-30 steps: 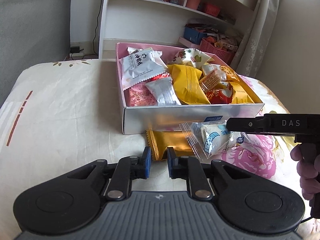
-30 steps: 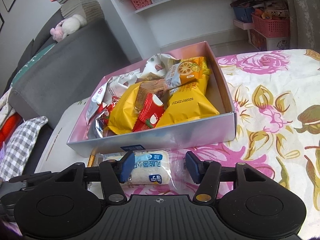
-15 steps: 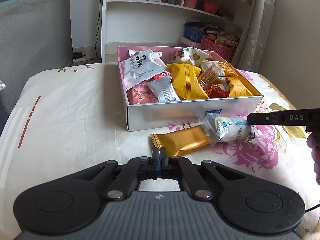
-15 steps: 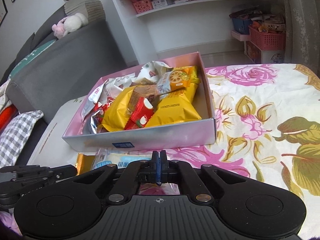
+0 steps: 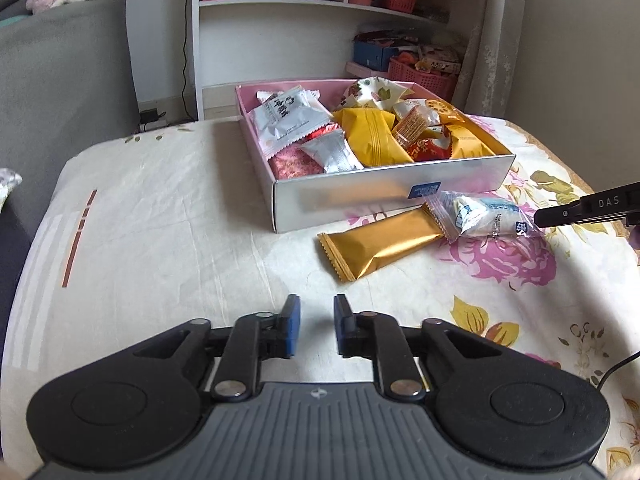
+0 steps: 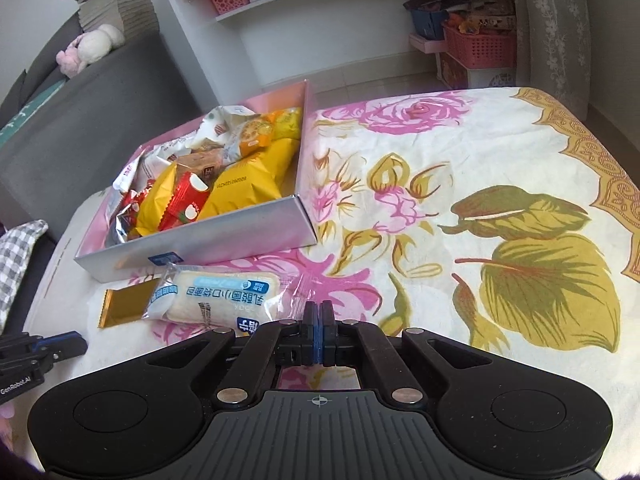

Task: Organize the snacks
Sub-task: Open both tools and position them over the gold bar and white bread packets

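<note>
Near edge, left view: left gripper (image 5: 316, 326) is seen over bare cloth (image 5: 168, 248), jaws just opened to a narrow gap, nothing between the pads.
Left gripper contact: none; the gold bar (image 5: 380, 245) lies apart from it, farther and to the right.
Right gripper: right gripper (image 6: 319, 332) has its pads pressed together; the clear edge of the bun pack (image 6: 216, 296) is met at the fingertips, but whether film is pinched cannot be told.
Bun pack place: on the cloth just near of the box (image 5: 360, 196), its left end overlapping the gold bar's right end.
Gold bar place: flat on the cloth, angled, close to the box's near wall, not touching it as far as is seen.
Box: open, filled with wrapped snacks; its right wall stands beside flowered cloth.
Edges: the cloth's left edge falls off toward a grey sofa (image 5: 52, 80); its far edge is met by a shelf (image 5: 320, 4).
Open room: wide bare cloth left of the box; broad flowered cloth right of it.
Counts: two grippers, one box, two snacks outside it; the snacks inside are piled and not surely countable.
</note>
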`<state>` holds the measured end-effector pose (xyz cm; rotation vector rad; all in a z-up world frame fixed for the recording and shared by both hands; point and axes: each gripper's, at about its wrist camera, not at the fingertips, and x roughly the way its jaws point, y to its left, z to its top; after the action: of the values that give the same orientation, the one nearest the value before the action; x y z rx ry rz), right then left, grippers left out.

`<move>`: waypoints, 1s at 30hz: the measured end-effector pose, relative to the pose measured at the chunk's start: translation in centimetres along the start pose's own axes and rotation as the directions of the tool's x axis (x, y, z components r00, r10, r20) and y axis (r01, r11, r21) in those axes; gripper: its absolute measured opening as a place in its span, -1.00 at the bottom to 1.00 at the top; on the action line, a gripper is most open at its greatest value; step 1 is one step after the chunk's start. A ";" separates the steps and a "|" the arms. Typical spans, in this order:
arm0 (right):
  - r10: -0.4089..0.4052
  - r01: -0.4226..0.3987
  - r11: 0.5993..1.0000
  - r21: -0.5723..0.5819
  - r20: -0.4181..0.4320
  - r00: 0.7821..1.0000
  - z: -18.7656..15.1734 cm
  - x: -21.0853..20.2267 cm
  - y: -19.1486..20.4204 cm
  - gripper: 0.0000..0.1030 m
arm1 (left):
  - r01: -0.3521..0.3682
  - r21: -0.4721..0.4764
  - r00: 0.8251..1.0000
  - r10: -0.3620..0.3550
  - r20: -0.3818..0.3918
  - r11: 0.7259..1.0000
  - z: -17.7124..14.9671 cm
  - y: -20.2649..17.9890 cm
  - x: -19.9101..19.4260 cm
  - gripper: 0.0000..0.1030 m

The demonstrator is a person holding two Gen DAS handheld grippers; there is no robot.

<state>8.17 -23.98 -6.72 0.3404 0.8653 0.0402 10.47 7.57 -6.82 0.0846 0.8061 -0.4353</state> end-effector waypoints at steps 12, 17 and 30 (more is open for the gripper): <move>0.124 -0.099 0.895 -0.434 0.030 0.992 -0.2 0.0 4.7 0.39 | 0.095 0.250 0.995 -0.095 -0.015 0.964 3.1 -3.4 3.5 0.22; 0.122 -0.102 0.839 -0.535 0.002 0.992 -0.7 1.9 6.0 0.49 | 0.134 0.350 0.991 -0.118 -0.067 0.927 3.5 -4.4 5.5 0.43; 0.085 -0.060 0.842 -0.537 0.023 0.996 -0.9 3.7 6.5 0.51 | 0.206 0.358 0.978 -0.177 -0.112 0.911 3.8 -4.2 5.4 0.35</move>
<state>10.58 -16.96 -7.92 -0.1557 0.7593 0.3396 14.62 1.02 -7.65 0.3763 0.8044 -0.7716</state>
